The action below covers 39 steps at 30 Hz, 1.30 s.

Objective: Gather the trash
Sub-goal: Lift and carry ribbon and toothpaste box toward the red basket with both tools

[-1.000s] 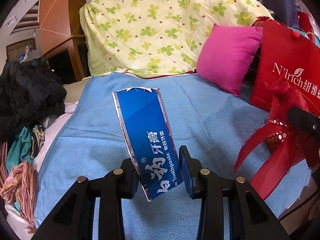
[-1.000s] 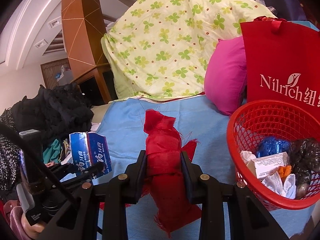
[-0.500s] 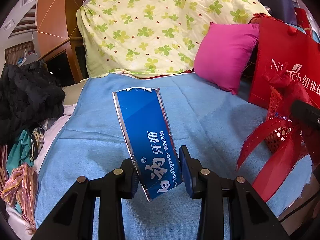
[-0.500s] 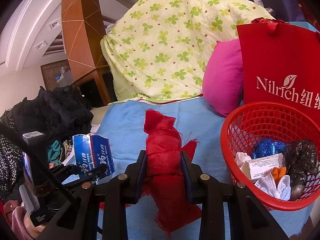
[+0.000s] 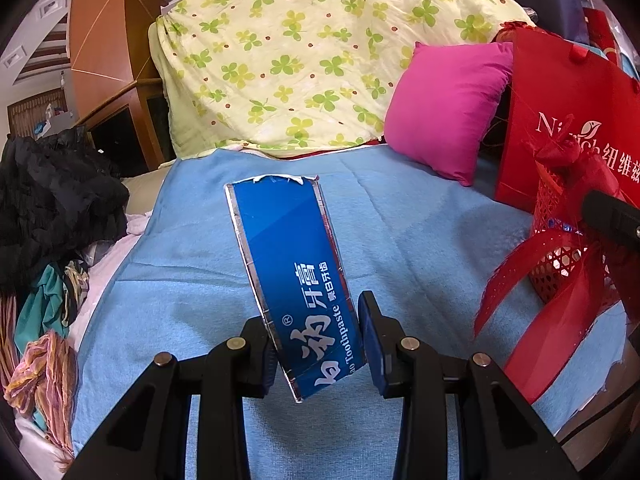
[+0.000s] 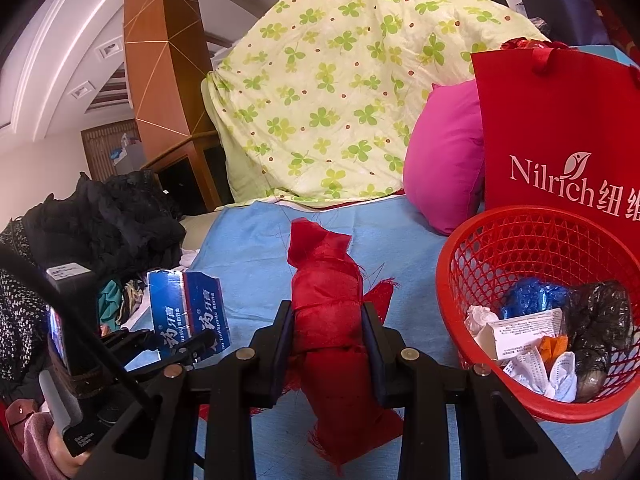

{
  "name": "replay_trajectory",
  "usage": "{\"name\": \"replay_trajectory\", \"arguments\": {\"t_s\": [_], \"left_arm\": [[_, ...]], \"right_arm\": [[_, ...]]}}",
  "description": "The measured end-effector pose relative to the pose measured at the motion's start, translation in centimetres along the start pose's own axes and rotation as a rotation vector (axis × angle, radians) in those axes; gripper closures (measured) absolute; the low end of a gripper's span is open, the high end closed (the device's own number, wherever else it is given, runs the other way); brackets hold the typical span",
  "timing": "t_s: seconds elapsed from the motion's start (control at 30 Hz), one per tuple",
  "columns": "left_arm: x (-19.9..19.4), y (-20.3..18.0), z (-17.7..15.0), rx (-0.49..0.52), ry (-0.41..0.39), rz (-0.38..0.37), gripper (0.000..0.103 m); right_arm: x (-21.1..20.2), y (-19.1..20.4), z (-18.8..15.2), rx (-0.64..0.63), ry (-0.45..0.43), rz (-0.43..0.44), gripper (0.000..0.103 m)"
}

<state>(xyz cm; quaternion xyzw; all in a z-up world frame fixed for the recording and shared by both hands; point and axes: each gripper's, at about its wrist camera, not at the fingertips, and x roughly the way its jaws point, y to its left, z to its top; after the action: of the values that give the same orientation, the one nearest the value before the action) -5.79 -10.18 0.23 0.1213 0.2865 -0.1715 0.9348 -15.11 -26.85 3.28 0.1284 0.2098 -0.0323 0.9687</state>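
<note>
My left gripper (image 5: 318, 346) is shut on a blue toothpaste box (image 5: 294, 268) and holds it tilted above the blue bed cover; the box also shows in the right wrist view (image 6: 188, 316). My right gripper (image 6: 326, 344) is shut on a rolled red cloth scrap (image 6: 328, 320), held above the cover left of a red mesh basket (image 6: 480, 236). The basket holds crumpled paper, a white carton, a blue wrapper and a dark bag. In the left wrist view the red cloth (image 5: 560, 288) hangs in front of the basket (image 5: 554, 264) at the right.
A red Nilrich bag (image 6: 560, 128) stands behind the basket. A pink pillow (image 5: 444, 104) and a clover-print quilt (image 5: 304, 56) lie at the back. Dark clothes (image 5: 48, 200) are piled at the left. The blue cover (image 5: 180, 280) ends near the front right.
The basket has shifted left in the right wrist view, so my right gripper with the red cloth stands closer to it. The left gripper still holds the toothpaste box the same way.
</note>
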Motion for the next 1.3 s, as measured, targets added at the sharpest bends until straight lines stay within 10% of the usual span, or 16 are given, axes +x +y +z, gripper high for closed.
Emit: {"name": "replay_trajectory", "arguments": {"t_s": [1.3], "left_arm": [[-0.1,-1.7,-0.4,0.063,-0.003,-0.001,0.065]], "right_arm": [[-1.7,-0.5,0.5,-0.036,-0.020,-0.041,0.067]]}}
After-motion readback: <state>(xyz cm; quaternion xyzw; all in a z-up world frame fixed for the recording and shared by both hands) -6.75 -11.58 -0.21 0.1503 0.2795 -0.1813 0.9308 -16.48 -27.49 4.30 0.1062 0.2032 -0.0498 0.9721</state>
